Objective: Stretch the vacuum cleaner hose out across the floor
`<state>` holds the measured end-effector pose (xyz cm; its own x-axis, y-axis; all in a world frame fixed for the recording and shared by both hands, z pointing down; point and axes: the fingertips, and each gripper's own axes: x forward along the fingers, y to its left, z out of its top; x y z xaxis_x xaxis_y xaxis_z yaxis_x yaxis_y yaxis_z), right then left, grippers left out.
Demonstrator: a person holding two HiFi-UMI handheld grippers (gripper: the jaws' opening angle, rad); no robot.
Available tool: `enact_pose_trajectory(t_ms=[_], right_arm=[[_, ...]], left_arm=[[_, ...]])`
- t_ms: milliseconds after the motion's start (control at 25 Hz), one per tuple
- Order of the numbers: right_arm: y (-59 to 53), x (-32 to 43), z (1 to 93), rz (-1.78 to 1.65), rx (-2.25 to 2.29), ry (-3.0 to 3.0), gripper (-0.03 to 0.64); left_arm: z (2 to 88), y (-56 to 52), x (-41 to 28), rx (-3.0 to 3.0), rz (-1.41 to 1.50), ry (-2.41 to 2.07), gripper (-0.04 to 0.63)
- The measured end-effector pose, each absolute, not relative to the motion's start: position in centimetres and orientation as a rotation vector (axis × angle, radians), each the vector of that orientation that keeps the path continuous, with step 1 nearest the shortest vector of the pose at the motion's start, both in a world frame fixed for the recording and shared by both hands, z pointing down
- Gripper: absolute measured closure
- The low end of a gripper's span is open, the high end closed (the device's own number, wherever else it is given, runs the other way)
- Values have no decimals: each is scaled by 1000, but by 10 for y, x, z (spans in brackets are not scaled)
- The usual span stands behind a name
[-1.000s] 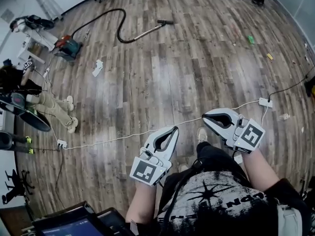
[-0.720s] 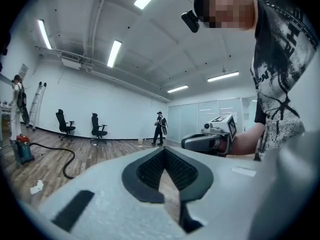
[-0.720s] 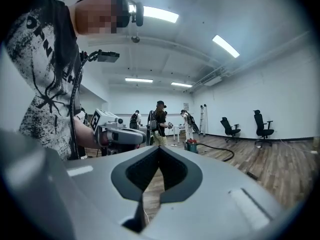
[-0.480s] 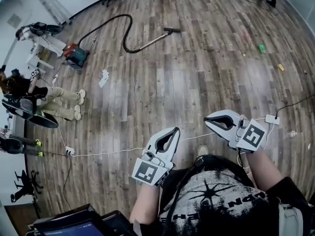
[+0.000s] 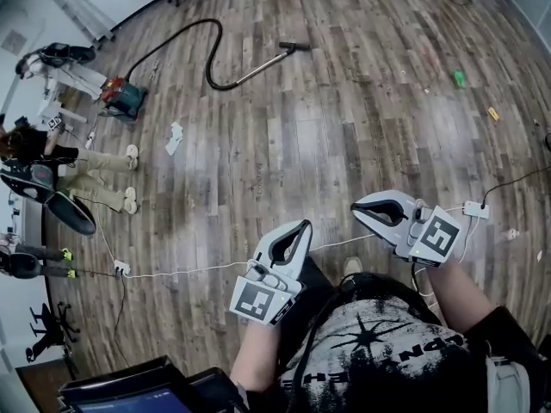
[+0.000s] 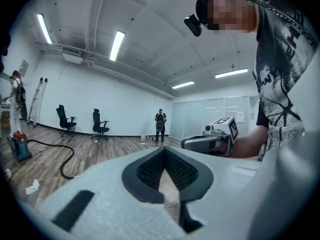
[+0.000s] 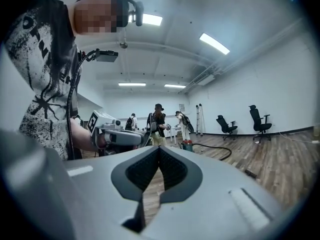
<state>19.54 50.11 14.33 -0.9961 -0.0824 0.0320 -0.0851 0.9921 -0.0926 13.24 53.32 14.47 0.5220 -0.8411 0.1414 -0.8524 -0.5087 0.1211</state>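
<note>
L gripper (image 5: 301, 226) & R gripper (image 5: 356, 206) closed tight, empty, far from vac canister (image 5: 119, 98). Black hose (image 5: 209, 58) curls off canister to thin metal wand (image 5: 258, 64); nozzle (image 5: 294, 46) detail too small.

Large room with a wood-plank floor (image 5: 344, 119); white walls (image 6: 115, 96); long strip lights (image 6: 116, 45) on a white ceiling; two black office chairs (image 6: 64, 119) against the far wall; a ladder (image 6: 36, 100) leaning at their left; glass partition (image 6: 210, 115) at right.
</note>
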Motion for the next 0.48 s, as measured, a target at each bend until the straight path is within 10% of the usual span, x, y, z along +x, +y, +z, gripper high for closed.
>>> enact_pose_trajectory(t_ms=[480], right_arm=[[385, 71, 144, 140, 270, -3012, 611]], left_arm=[[151, 407, 5, 2643, 30, -1317, 594]])
